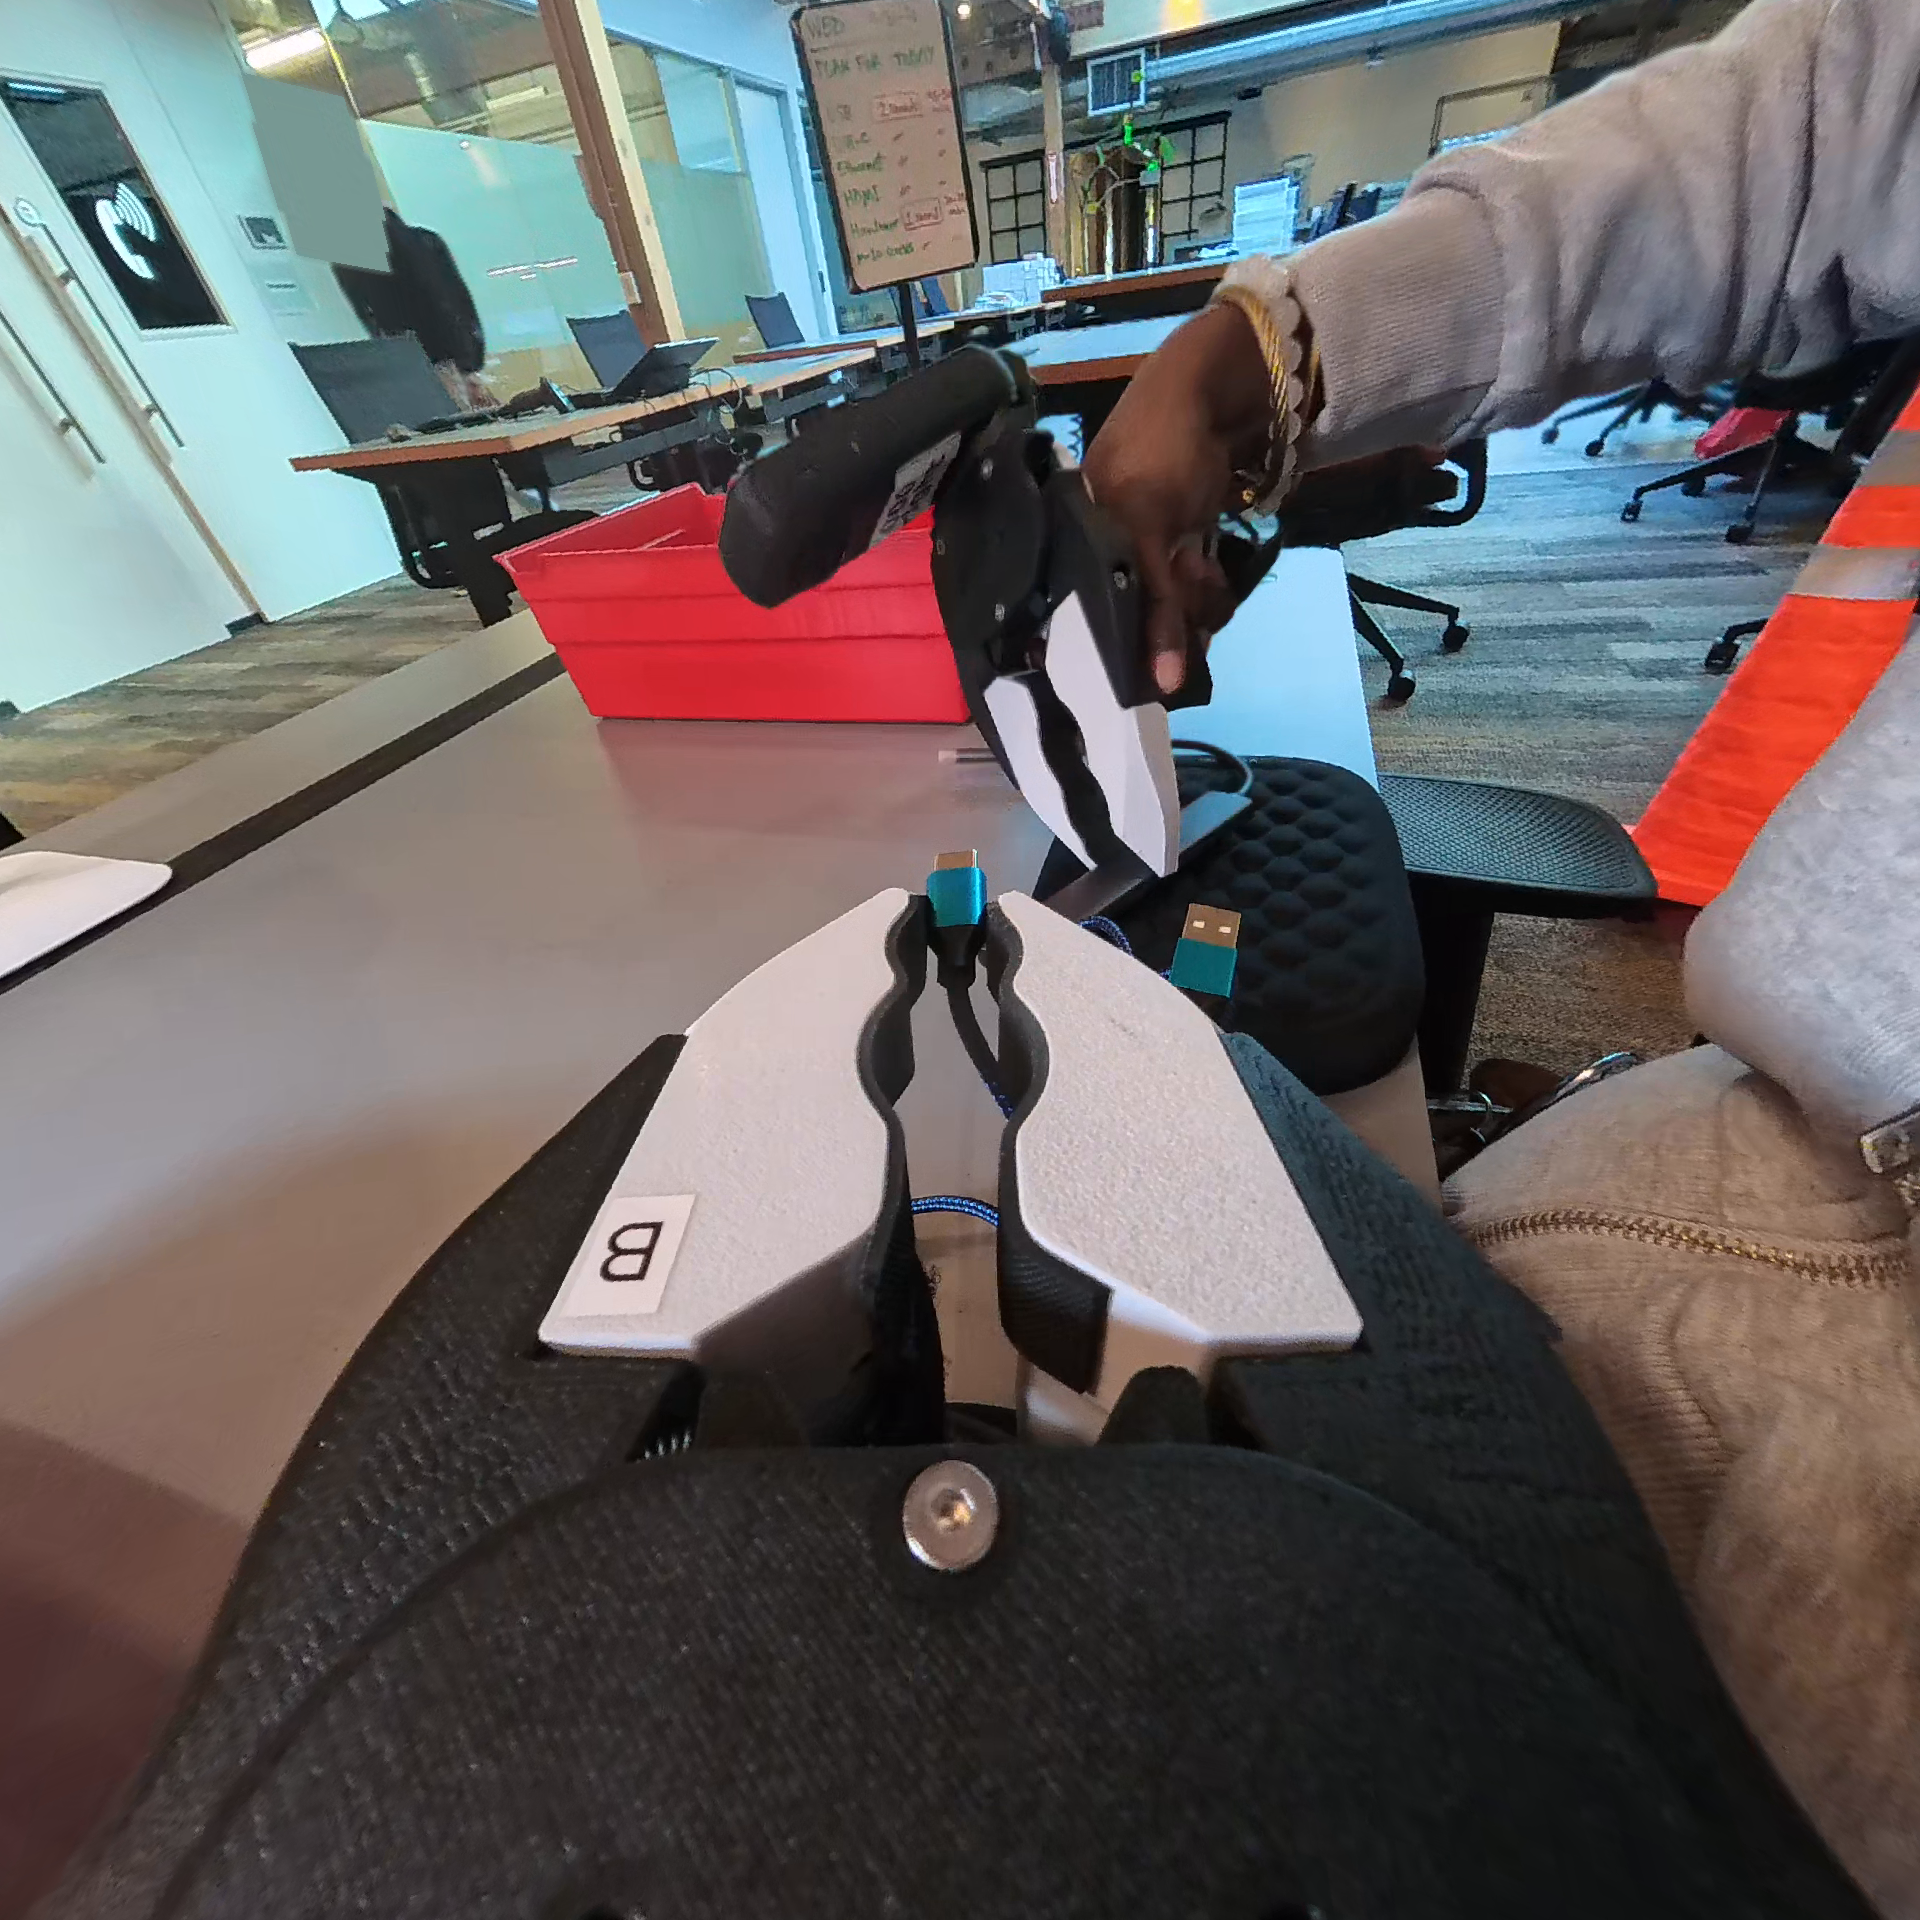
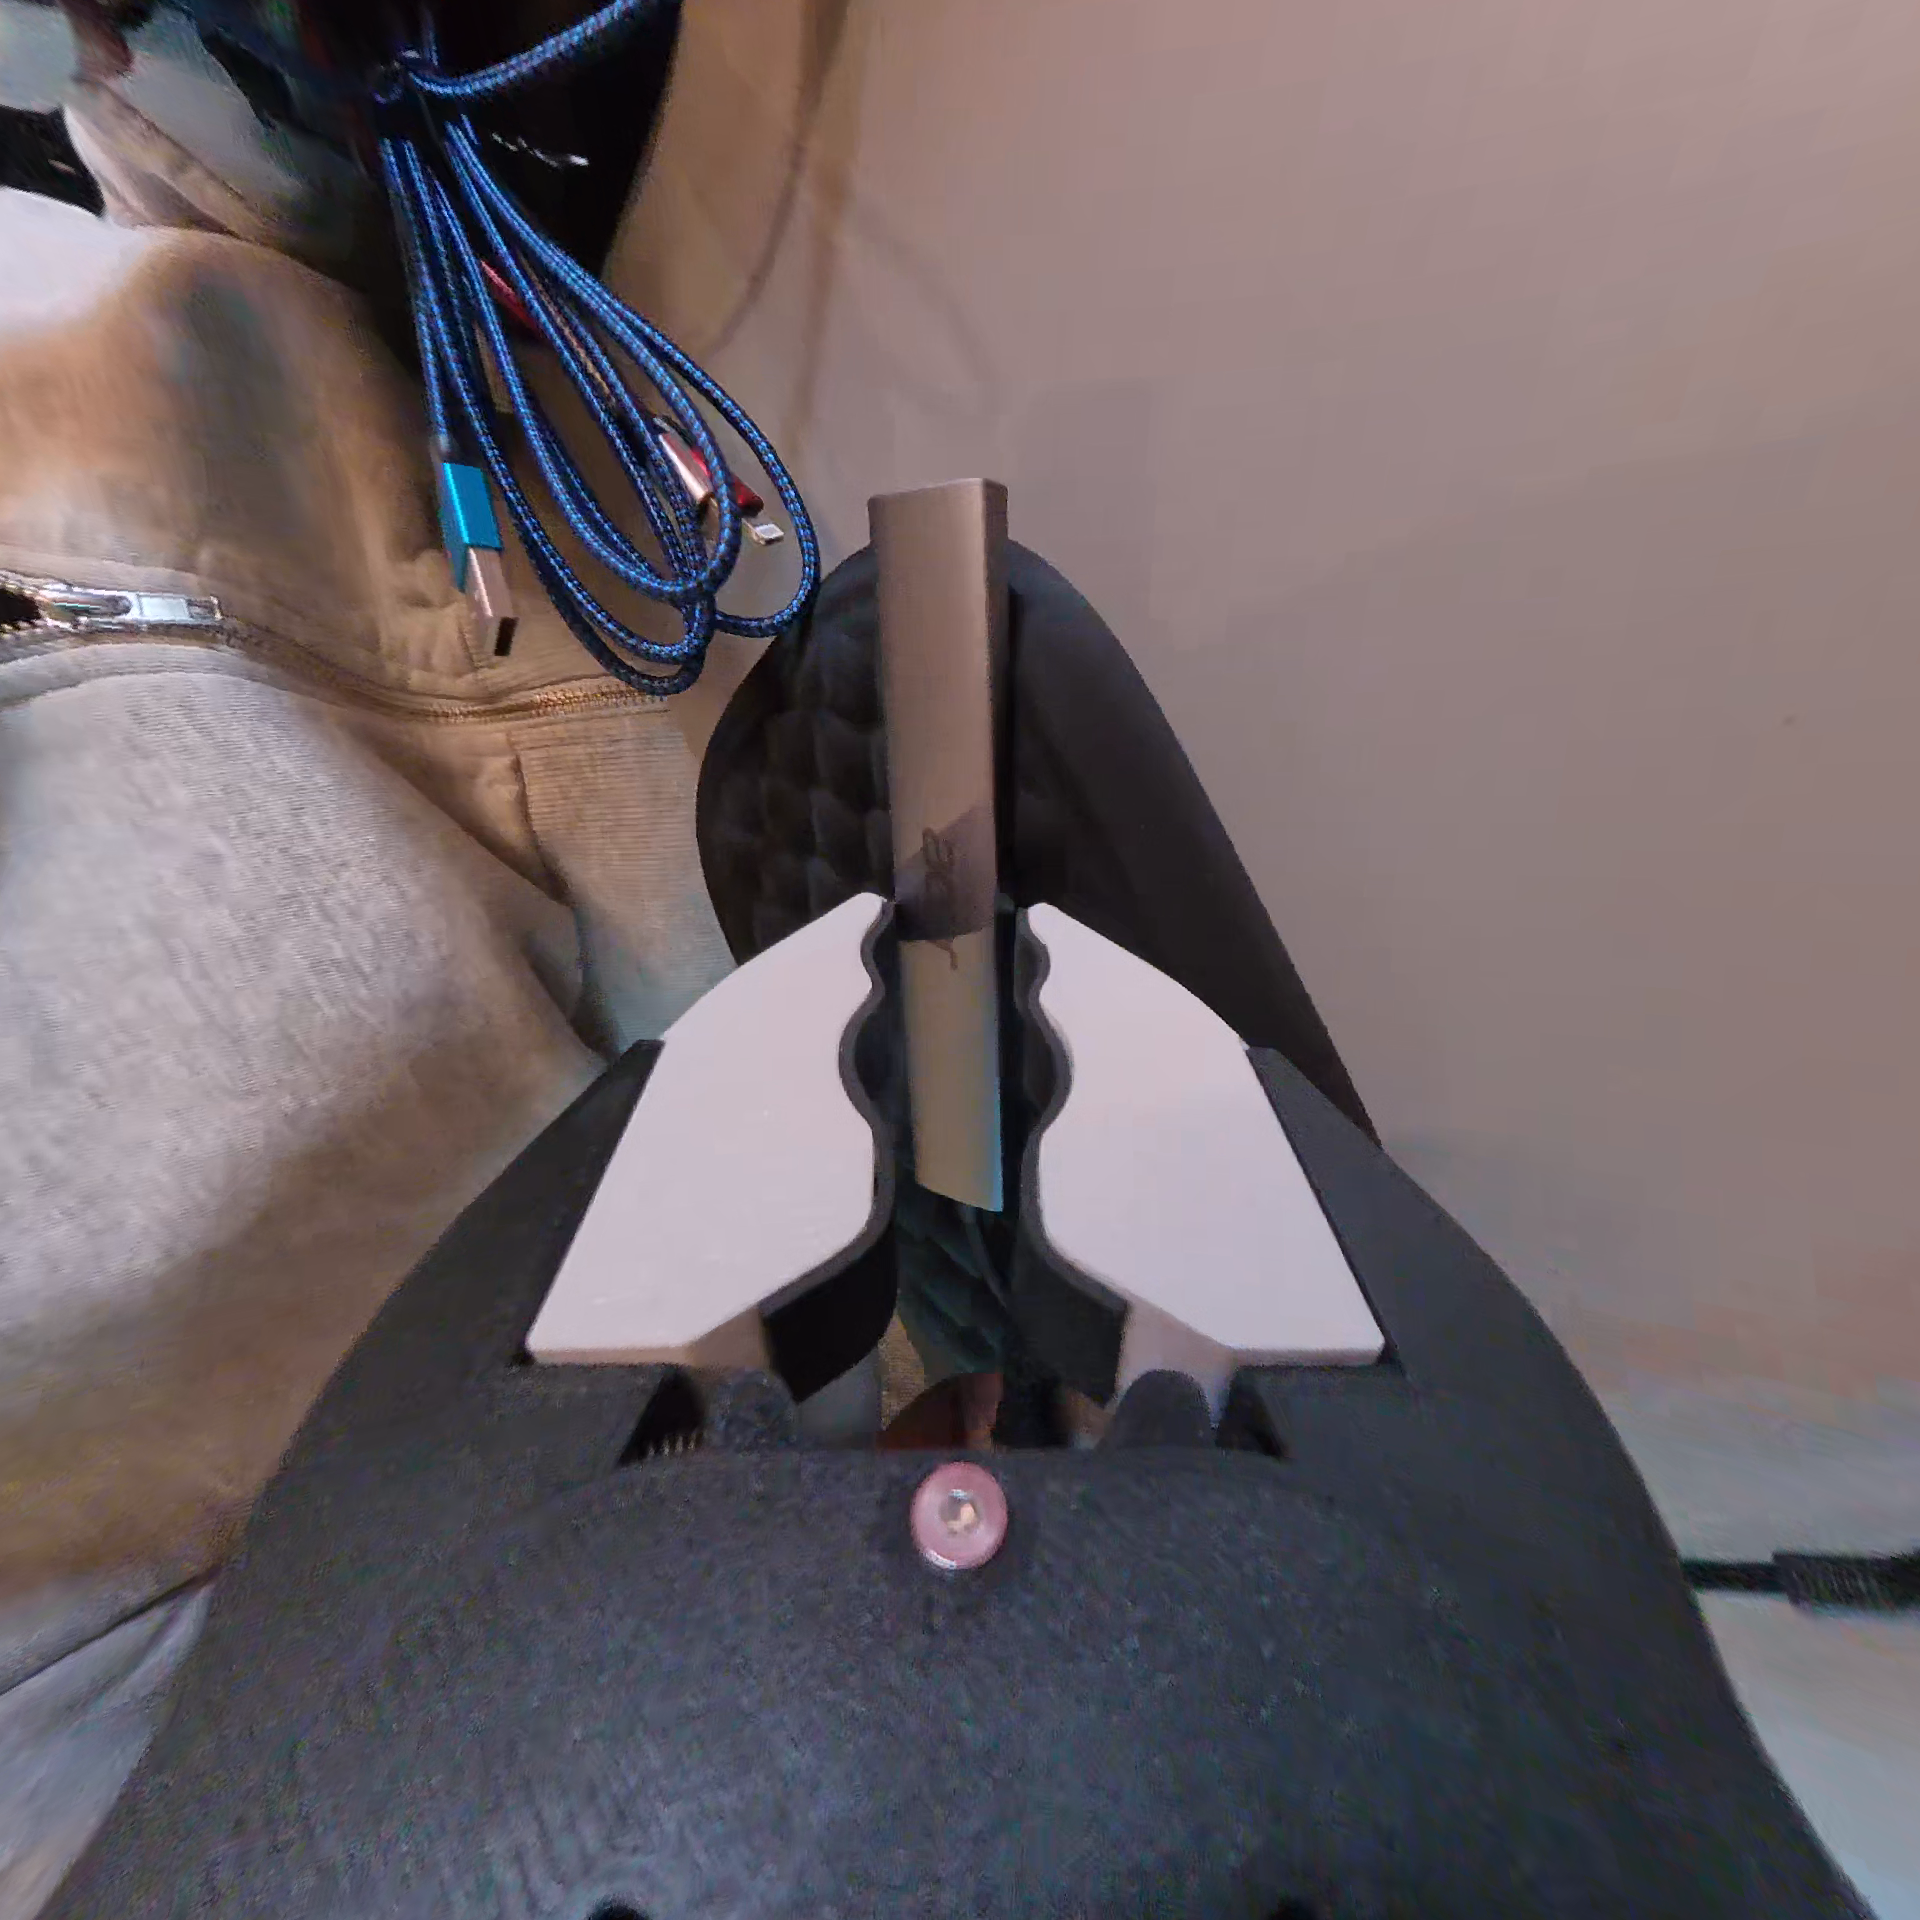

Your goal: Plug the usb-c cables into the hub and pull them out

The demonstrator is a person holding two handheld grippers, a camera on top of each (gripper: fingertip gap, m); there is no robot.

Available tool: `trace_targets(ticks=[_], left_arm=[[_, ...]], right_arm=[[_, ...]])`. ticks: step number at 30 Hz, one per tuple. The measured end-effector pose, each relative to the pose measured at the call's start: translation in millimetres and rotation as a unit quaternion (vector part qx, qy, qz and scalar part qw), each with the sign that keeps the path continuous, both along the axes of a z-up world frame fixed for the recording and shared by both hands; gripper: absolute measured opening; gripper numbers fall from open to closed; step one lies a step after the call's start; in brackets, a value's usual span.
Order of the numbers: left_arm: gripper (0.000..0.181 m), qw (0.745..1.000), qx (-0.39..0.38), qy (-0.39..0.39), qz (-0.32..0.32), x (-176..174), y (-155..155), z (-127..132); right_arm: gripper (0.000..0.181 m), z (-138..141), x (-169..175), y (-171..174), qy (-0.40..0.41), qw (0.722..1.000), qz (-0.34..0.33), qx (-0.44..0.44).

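Two grippers, both loaded. Left wrist view, left to right: white pad (image 1: 73,899) at the table (image 1: 468,935) edge, red bin (image 1: 727,623) farther back, then the left gripper (image 1: 951,914) with its fingers closed on the teal USB-C plug (image 1: 954,896), metal tip poking out past the fingertips, braided blue-black cable (image 1: 977,1049) trailing back between the fingers. Right of it the right gripper (image 1: 1127,847) points down at the table edge, held by a hand (image 1: 1174,468); the cable's teal USB-A end (image 1: 1208,951) hangs free just beside, over a black chair seat (image 1: 1320,904).

Right wrist view, left to right: beige hoodie (image 2: 260,831), bundle of blue braided cables (image 2: 623,499) hanging against it, then the right gripper (image 2: 948,914) clamped on the grey hub (image 2: 940,727), which stands upright between the fingers, top end clear of the tips. Plug and hub are apart, not mated.
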State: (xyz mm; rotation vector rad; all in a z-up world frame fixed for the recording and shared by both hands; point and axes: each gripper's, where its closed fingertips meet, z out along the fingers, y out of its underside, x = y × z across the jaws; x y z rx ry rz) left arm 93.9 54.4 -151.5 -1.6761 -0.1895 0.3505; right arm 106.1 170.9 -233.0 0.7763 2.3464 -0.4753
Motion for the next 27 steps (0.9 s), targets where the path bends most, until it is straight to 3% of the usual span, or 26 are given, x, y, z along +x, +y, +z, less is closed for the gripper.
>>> trace_targets(ticks=[4, 7, 9, 11, 13, 15, 16, 18, 21, 25, 27], left_arm=[[0.011, 1.0, -0.003, 0.002, 0.001, 0, 0, -1], [0.011, 1.0, 0.002, 0.004, 0.002, 0, 0, 1], [0.011, 1.0, 0.003, 0.004, 0.004, 0, -1, 1], [0.011, 1.0, 0.003, 0.006, 0.005, 0, -1, 1], [0.011, 1.0, 0.002, 0.01, 0.007, 0, -1, 2], [0.011, 1.0, 0.002, 0.015, 0.009, 0, -1, 2], [0.011, 1.0, 0.002, 0.017, 0.01, 1, -1, 2], [0.011, 1.0, 0.0, 0.019, 0.011, 1, -1, 2], [0.011, 1.0, 0.0, 0.018, 0.012, 0, -1, 2], [0.011, 1.0, 0.001, 0.015, 0.011, 0, -1, 2], [0.011, 1.0, 0.002, 0.014, 0.011, 0, -1, 2]], right_arm=[[0.02, -2, -1, 0, 0.08, 0.997, -0.002, 0.015], [0.02, 1, -11, 3, 0.248, 0.965, 0.025, 0.079], [0.019, 10, -34, 15, 0.433, 0.881, 0.076, 0.174], [0.02, 19, -41, 15, 0.552, 0.789, 0.131, 0.234], [0.02, 8, -28, 3, 0.587, 0.758, 0.159, 0.236], [0.02, 8, -28, -2, 0.64, 0.709, 0.169, 0.241], [0.021, 8, -28, -2, 0.651, 0.702, 0.162, 0.24], [0.021, 9, -25, -1, 0.644, 0.719, 0.135, 0.224], [0.021, 9, -16, -1, 0.604, 0.769, 0.092, 0.189], [0.021, 6, -9, -2, 0.565, 0.805, 0.08, 0.164], [0.021, 6, -5, -7, 0.519, 0.843, 0.052, 0.131]])
